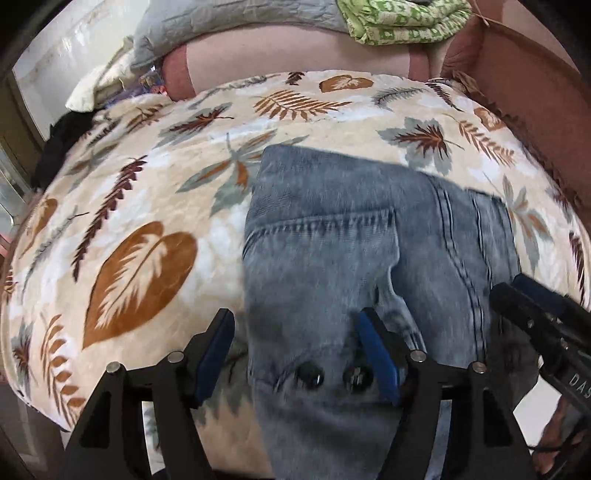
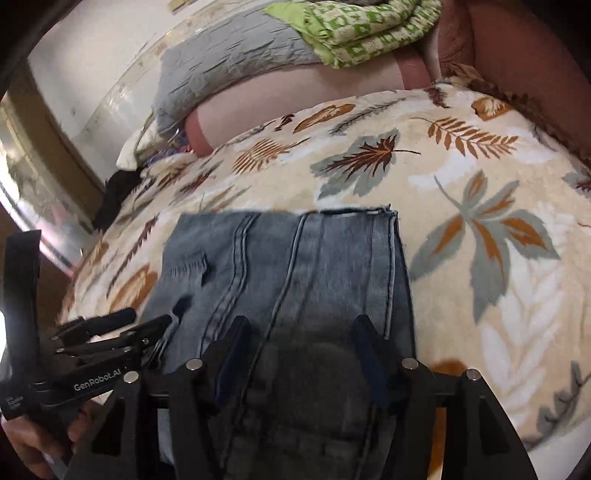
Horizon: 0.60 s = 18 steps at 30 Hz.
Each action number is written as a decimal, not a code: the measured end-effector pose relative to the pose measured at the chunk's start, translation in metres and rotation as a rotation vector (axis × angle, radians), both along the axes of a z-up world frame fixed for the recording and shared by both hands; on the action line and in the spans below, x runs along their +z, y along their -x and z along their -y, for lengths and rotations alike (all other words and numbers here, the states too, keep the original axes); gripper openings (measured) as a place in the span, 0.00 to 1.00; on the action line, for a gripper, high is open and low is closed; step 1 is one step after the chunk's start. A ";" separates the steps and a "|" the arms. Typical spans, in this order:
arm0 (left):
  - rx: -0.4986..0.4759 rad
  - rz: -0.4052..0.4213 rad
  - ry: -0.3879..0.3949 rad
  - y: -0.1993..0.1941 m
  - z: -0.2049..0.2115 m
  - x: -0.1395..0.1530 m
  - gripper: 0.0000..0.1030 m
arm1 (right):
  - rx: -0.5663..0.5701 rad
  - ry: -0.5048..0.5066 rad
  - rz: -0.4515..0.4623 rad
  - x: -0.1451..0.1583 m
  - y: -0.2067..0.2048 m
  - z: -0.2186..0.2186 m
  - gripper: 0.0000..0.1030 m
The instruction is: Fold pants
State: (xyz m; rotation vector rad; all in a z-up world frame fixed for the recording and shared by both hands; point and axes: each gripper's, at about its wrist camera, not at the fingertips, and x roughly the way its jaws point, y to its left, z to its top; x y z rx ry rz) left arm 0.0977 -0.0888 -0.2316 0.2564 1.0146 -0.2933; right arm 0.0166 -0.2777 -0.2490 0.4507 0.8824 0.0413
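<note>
The faded blue denim pants point(image 1: 343, 236) lie on the bed, on a cream plush blanket printed with brown and grey leaves point(image 1: 140, 206), near its front edge and a little to the right of the middle. They look well along: already doubled into a compact, roughly rectangular stack, with the raw hems point(image 2: 351, 212) lined up at the far side and the pocket stitching and two dark metal buttons point(image 1: 332, 376) showing near the front.

The left gripper point(image 1: 295, 350) hovers low over the buttoned end, its blue-padded fingers apart, one out over the blanket and one over the denim, nothing pinched. The right gripper point(image 2: 303, 350) hangs over the near end of the stack, fingers spread too, cloth beneath them but not clamped. Each gripper shows in the other's view, just beside.

What is left, I'd guess, is one more fold bringing the near end up toward the hems, or simply smoothing; whether cloth still hangs over the front edge I cannot tell.

At the far edge sit a crumpled grey quilt point(image 2: 229, 62) and a folded green-and-white patterned cloth point(image 2: 362, 29), on a pink bolster point(image 1: 280, 55). Dark and white bits of clothing point(image 1: 59, 144) crowd the far left corner. All well apart; nothing blocks the fold.
</note>
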 end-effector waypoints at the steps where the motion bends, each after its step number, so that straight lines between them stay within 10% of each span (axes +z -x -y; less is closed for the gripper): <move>1: -0.004 0.017 -0.017 0.006 -0.001 -0.001 0.71 | 0.006 0.012 0.001 -0.001 0.004 -0.002 0.60; 18: 0.044 0.057 -0.003 0.017 -0.012 -0.016 0.88 | 0.008 0.205 0.101 -0.018 0.030 -0.031 0.63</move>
